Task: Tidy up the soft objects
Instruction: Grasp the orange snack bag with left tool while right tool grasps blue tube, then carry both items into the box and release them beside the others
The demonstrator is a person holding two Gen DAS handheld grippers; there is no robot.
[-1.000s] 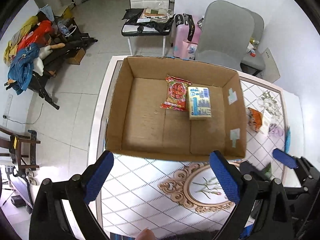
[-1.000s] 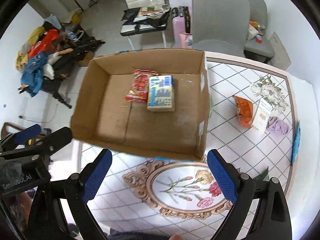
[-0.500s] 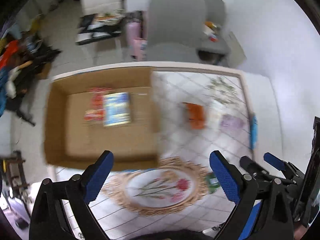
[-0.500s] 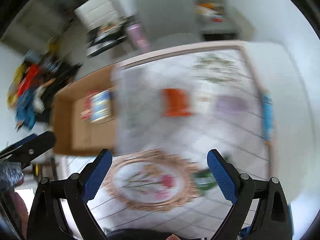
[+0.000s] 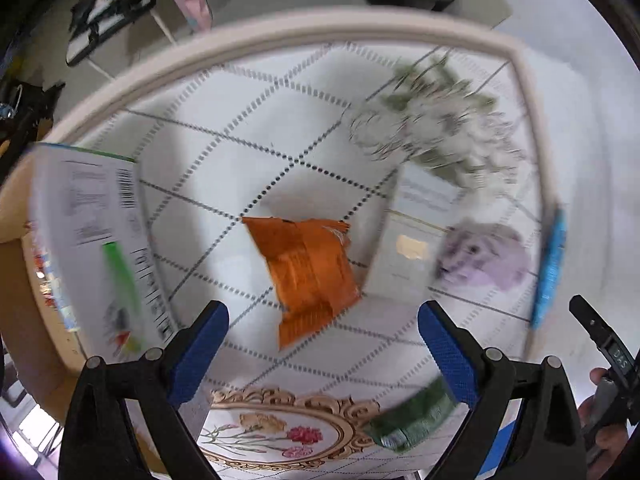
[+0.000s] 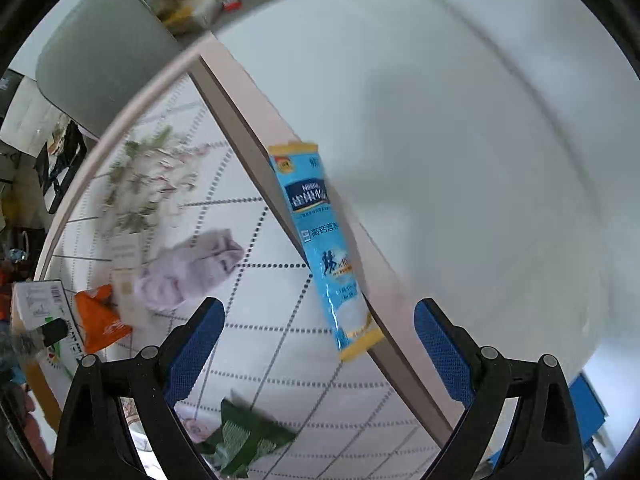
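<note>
- Your left gripper (image 5: 320, 346) is hanging with jaws apart and empty; the orange snack bag (image 5: 308, 268) is lying just ahead, between them.
- Your right gripper (image 6: 318, 346) is also wide apart, with the blue sachet (image 6: 324, 248) ahead, lying on the desk (image 6: 256, 344) edge.
- I think a careless push is risking to send the sachet off the edge.
- The pictures are blurring, so aiming now may miss.
- I am counting one orange bag, one sachet, one lilac cloth (image 6: 188, 272), one green packet (image 6: 244, 440), one white box (image 5: 404, 252).
</note>
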